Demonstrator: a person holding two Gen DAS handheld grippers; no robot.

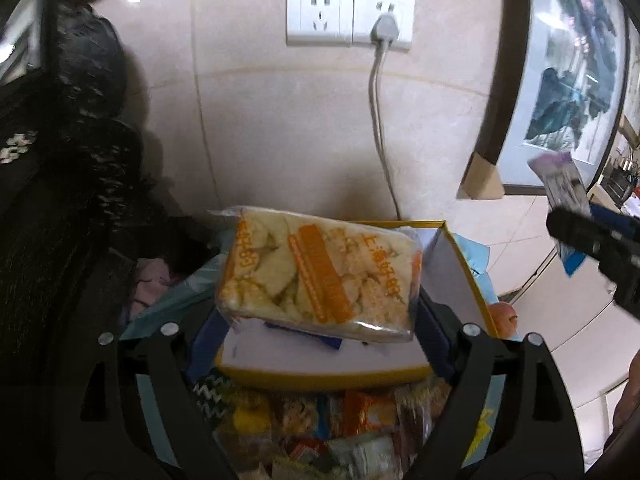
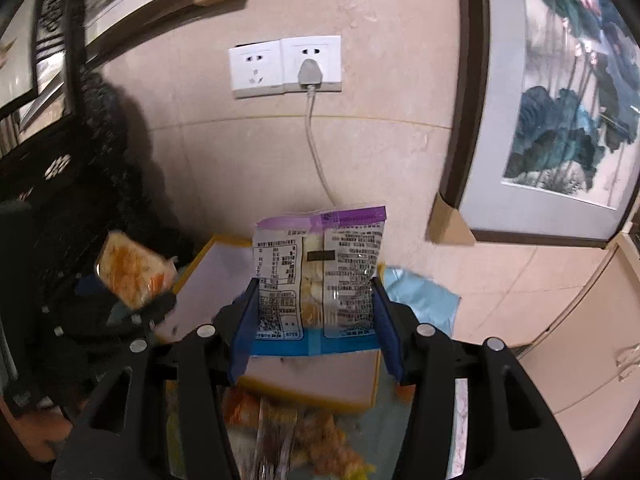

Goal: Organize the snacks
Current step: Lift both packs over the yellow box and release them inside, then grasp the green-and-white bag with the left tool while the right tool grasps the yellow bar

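Note:
My left gripper (image 1: 320, 312) is shut on a clear bread packet with orange print (image 1: 318, 270), held flat above an open yellow-rimmed box (image 1: 320, 372). My right gripper (image 2: 314, 312) is shut on a purple-topped snack packet (image 2: 320, 272), its printed back facing me, also above the yellow-rimmed box (image 2: 312, 394). The right gripper with its packet shows at the right edge of the left wrist view (image 1: 592, 236). The left gripper with the bread shows at the left of the right wrist view (image 2: 132, 276). A pile of mixed snack packets (image 1: 320, 420) lies in front of the box.
A tiled wall with a double socket (image 1: 350, 16) and a plugged grey cable (image 1: 380, 120) stands behind the box. Framed pictures (image 2: 560, 112) lean on the wall at right. Dark carved furniture (image 1: 52, 160) fills the left. A light blue bag (image 2: 420, 296) lies beside the box.

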